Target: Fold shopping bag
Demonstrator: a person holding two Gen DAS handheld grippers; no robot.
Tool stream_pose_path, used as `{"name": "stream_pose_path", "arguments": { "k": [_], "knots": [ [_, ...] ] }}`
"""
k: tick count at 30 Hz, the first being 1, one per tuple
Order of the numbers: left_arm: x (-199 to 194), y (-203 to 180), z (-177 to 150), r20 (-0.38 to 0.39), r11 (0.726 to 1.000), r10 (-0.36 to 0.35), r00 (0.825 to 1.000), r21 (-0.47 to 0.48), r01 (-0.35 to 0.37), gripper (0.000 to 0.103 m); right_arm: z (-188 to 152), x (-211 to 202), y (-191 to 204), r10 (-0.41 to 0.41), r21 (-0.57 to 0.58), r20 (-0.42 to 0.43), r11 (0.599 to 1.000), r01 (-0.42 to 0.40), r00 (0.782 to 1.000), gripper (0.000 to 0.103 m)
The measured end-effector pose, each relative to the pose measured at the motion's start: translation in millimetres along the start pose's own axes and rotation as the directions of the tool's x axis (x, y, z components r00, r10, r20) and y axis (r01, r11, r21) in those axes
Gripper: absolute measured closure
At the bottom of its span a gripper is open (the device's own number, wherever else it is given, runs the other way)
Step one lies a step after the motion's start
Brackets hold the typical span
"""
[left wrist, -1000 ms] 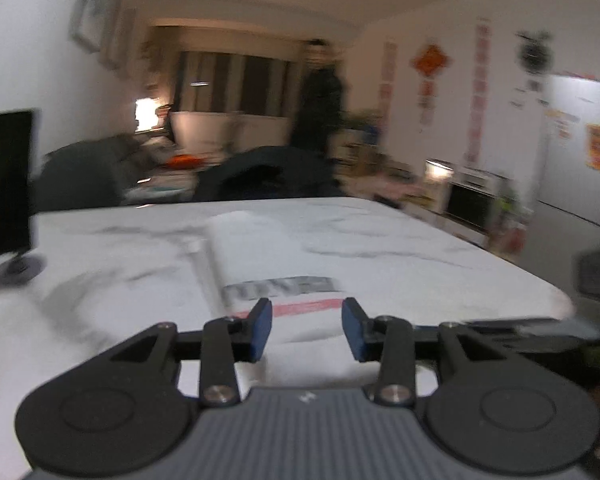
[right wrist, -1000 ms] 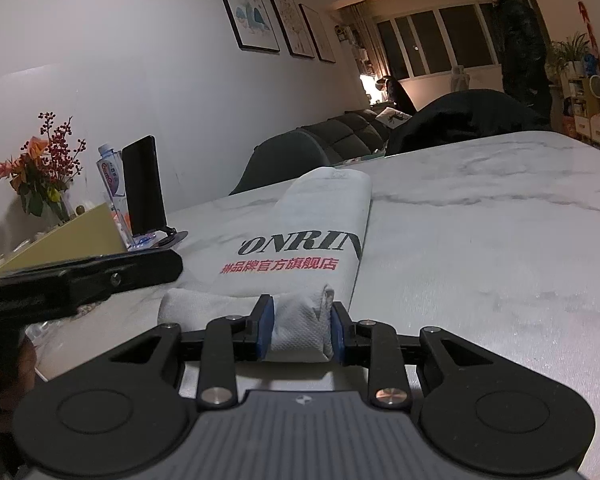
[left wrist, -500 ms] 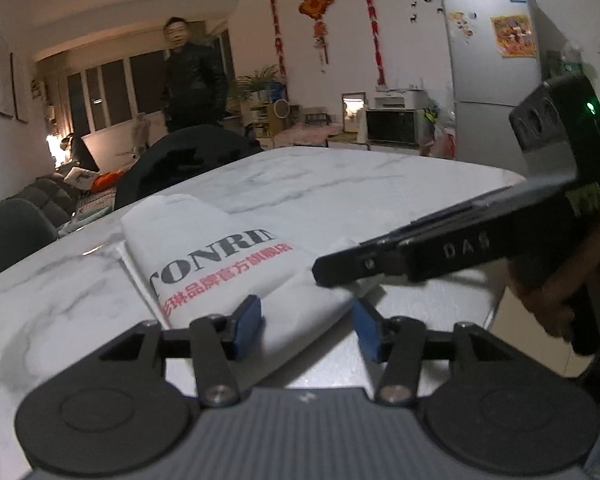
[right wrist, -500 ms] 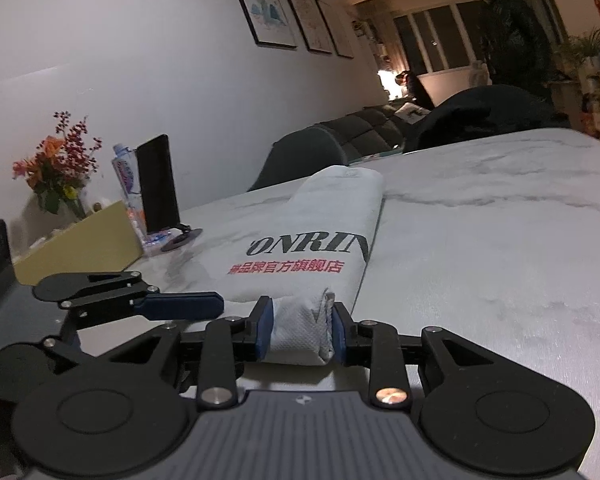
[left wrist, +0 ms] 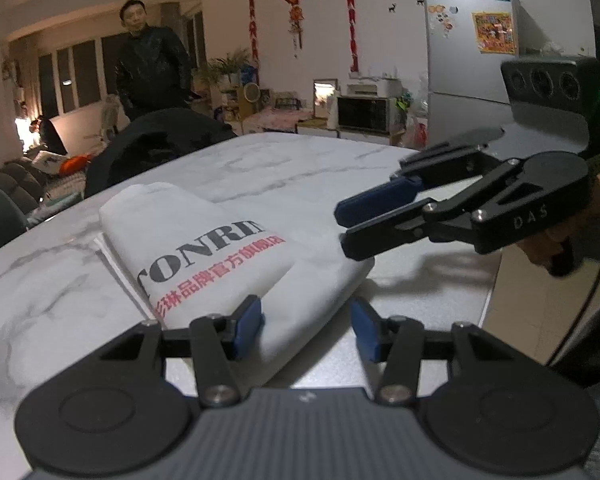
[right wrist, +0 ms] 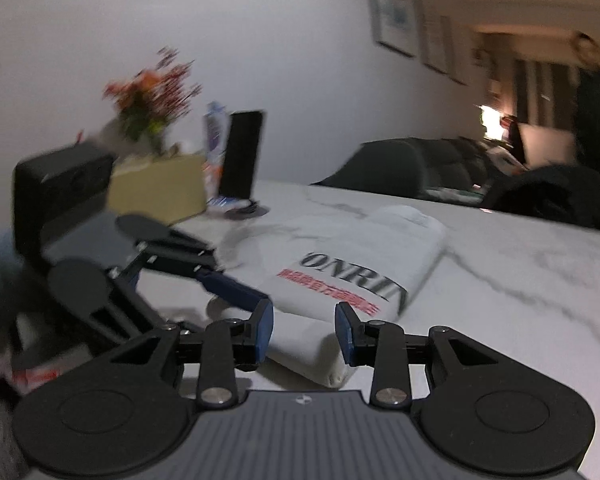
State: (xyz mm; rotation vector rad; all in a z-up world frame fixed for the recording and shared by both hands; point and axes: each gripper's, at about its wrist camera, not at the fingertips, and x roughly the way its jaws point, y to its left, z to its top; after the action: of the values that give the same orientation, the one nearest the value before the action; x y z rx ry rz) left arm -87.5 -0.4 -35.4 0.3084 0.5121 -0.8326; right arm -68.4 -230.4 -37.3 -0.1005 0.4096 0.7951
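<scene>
1. Two grippers, both with fingers spread, nothing clamped.
2. Folded white shopping bag point(left wrist: 220, 256) lies flat on the marble table point(left wrist: 40, 312).
3. Left gripper point(left wrist: 306, 326): bag's near corner sits between its blue pads.
4. Right gripper point(right wrist: 304, 330): bag's near end lies between the fingers, apparently unpinched; view blurred.
</scene>
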Motion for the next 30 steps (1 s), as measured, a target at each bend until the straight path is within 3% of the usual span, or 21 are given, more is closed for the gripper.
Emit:
{"name": "stream_pose_path", "arguments": {
  "k": [7, 21, 30],
  "knots": [
    [3, 3, 4, -0.040, 0.999, -0.014, 0.999, 0.042, 0.016, 0.057, 3, 12, 6, 0.050, -0.162, -0.110, 0.984, -0.067, 0.993, 0.069],
    [6, 22, 7, -0.075, 0.992, -0.105, 0.992, 0.061, 0.109, 0.057, 7, 22, -7, 0.127, -0.219, -0.221, 0.960, -0.176, 0.967, 0.068],
    [10, 32, 5, -0.069, 0.990, -0.120, 0.990, 0.064, 0.125, 0.057, 8, 28, -7, 0.137, -0.281, -0.259, 0.937, -0.210, 0.956, 0.065]
  ]
}}
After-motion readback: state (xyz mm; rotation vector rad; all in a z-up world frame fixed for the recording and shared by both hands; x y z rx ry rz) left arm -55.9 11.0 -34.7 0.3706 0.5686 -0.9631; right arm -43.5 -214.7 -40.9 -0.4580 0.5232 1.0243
